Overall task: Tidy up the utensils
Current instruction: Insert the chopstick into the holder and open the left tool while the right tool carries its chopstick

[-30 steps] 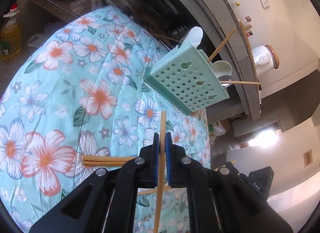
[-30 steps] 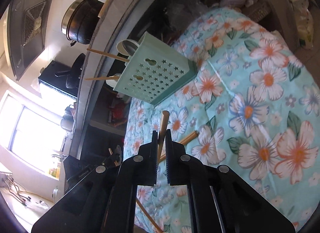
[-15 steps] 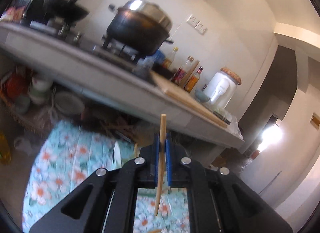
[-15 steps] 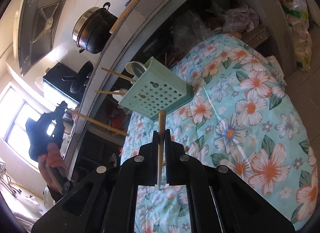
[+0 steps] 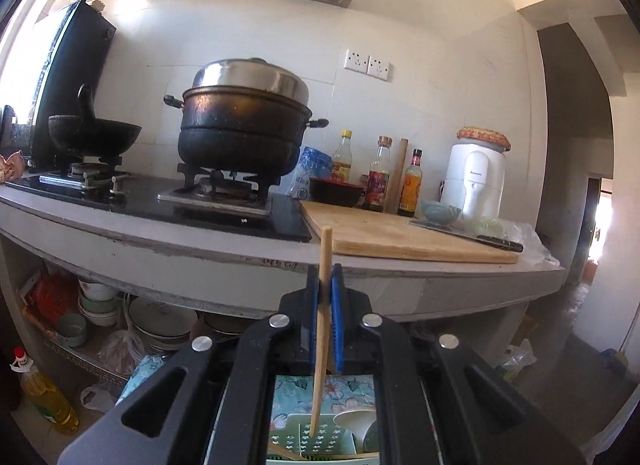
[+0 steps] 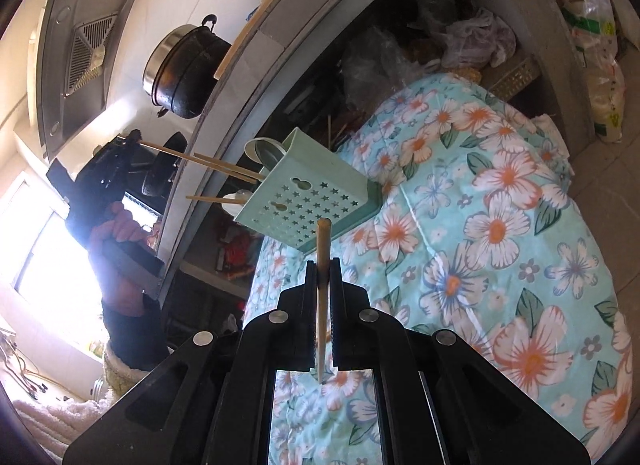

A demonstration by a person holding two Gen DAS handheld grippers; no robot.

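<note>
Flowery blue cloth (image 6: 520, 249) covers the low surface, and a mint green holder (image 6: 316, 201) with star holes stands on it, close to the grey kitchen counter (image 5: 200, 253).

Both grippers hold one wooden chopstick each. The left gripper (image 5: 326, 293) has its jaws closed tight on a chopstick (image 5: 323, 325). This stick hangs nearly straight down, and its thin tip points at the holder, seen far below between the arms. From the right wrist view, the left gripper's stick looks like it reaches right to the holder's open mouth. The right gripper (image 6: 323, 285) is also closed tight on its own chopstick (image 6: 322, 305) and waits just in front of the holder's star wall.

The step looks like dropping the left stick in. To do it well, keep the stick straight up and down, bring the tip over a free pocket, lower it inside, and only then let go. Letting go too high could make it bounce out.

A white spoon (image 6: 262, 151) and another stick (image 6: 214, 198) already poke out of the top, so the tip needs a gap between them. The counter edge is close behind the holder, so there is little room there. Above the holder and over the cloth there is plenty of room. The right gripper should stay back until the left one is clear.
</note>
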